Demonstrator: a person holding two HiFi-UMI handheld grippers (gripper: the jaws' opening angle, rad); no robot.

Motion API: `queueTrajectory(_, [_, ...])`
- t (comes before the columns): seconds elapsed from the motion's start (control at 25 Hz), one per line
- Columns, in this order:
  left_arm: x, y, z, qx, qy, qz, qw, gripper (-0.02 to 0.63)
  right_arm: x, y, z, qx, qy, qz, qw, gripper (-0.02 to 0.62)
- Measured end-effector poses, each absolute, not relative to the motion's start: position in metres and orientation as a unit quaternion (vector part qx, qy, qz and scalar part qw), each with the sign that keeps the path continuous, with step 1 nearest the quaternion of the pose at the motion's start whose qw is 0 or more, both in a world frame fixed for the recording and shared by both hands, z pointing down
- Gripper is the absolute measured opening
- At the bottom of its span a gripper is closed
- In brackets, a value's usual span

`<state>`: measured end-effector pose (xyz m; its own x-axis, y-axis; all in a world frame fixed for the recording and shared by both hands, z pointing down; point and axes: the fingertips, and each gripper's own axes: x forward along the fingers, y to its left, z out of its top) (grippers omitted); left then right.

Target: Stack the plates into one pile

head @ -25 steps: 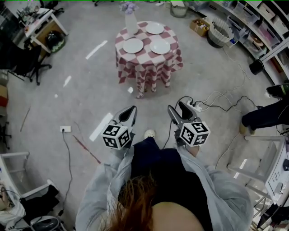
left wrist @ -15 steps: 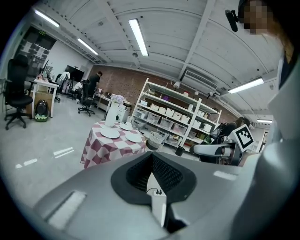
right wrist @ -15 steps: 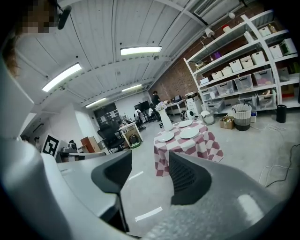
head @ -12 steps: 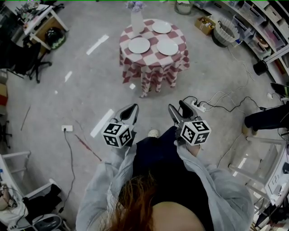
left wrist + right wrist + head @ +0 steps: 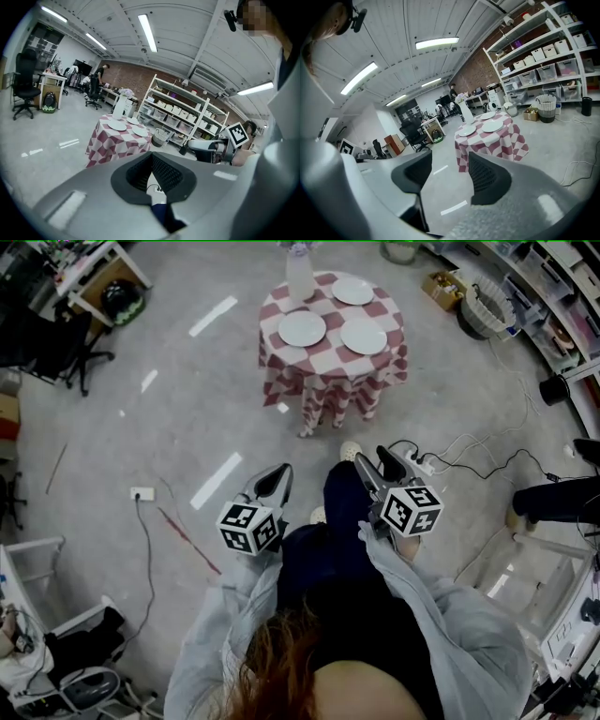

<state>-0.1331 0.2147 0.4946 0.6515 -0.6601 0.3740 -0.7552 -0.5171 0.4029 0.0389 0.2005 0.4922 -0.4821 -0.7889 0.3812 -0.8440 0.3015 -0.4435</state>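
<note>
Nearest, the person holds two grippers out in front of the body, both pointing toward the far table. The left gripper [image 5: 279, 472] has its fingers closed together with nothing between them. The right gripper [image 5: 375, 461] has its fingers apart and empty, only bare floor showing through the gap.

Beyond them lies a stretch of grey floor. The one table [image 5: 330, 390], draped in a red-and-white checked cloth, stands well apart from both grippers.

On it lie three white plates, each flat and separate, none stacked: a near left plate [image 5: 302, 328], a near right plate [image 5: 363, 336] and a far plate [image 5: 352, 292]. One white vase [image 5: 299, 279] stands at the far left of the cloth.

The step in hand looks like the approach, with stacking not yet begun. The next move likely calls for getting within reach of the table. The left fingers would need to part before taking a plate's rim.
</note>
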Motion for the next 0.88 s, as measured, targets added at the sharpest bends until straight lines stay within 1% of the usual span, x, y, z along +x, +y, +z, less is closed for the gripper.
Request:
queueTrajectory(0.24, [-0.129, 0.172, 0.498, 0.857, -0.427, 0.086, 0.276, 0.015, 0.041, 0.157, 0.492, 0.489, -0.816, 0.305, 0.045, 0.245])
queueTrajectory(0.56, [-0.084, 0.082, 0.486, 0.867, -0.417, 0.086, 0.259, 0.015, 0.09, 0.074, 0.485, 0.499, -0.81, 0.305, 0.04, 0.236])
queueTrajectory(0.88, [-0.055, 0.008, 0.487, 0.856, -0.434, 0.082, 0.268, 0.015, 0.119, -0.003, 0.483, 0.484, -0.819, 0.306, 0.045, 0.236])
